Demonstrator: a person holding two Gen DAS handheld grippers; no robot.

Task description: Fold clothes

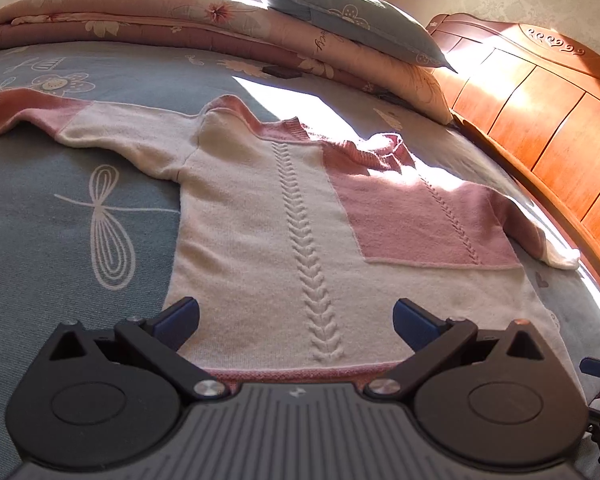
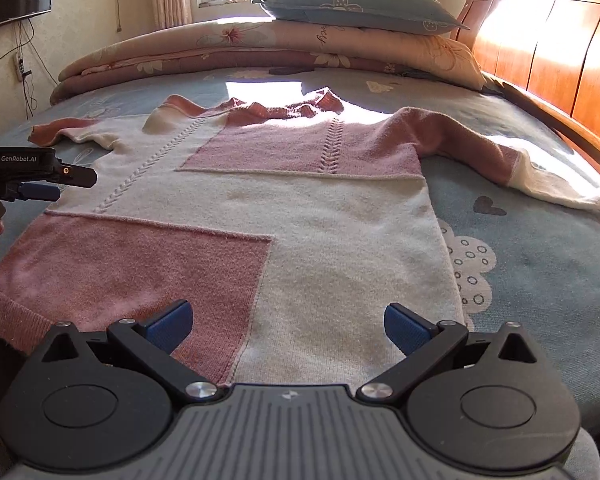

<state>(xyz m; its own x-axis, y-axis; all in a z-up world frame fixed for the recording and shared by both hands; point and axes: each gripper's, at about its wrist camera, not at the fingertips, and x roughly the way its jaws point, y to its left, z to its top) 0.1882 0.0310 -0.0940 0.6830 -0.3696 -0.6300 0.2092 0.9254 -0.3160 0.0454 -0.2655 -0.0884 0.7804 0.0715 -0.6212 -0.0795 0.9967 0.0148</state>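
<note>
sweater flat on bed, both grippers spread at hem

the pink-and-cream sweater (image 2: 308, 208) lay flat on the bed (image 2: 540, 280), front up, both sleeves spread outward, collar toward the folded quilt (image 2: 260, 48) and pillow (image 2: 352, 4) at the far edge. the left gripper (image 1: 296, 320) hovered over the hem at the near edge, fingers (image 1: 180, 318) spread wide, gripping nothing. the right gripper (image 2: 286, 322) hovered likewise, fingers (image 2: 406, 326) spread and empty. the wooden headboard (image 1: 540, 120) ran along the right edge.

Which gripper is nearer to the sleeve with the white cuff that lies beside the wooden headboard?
Right. The right gripper hangs over the hem on the side of that sleeve. The left gripper hangs over the hem toward the other side of the sweater, farther from it.
</note>
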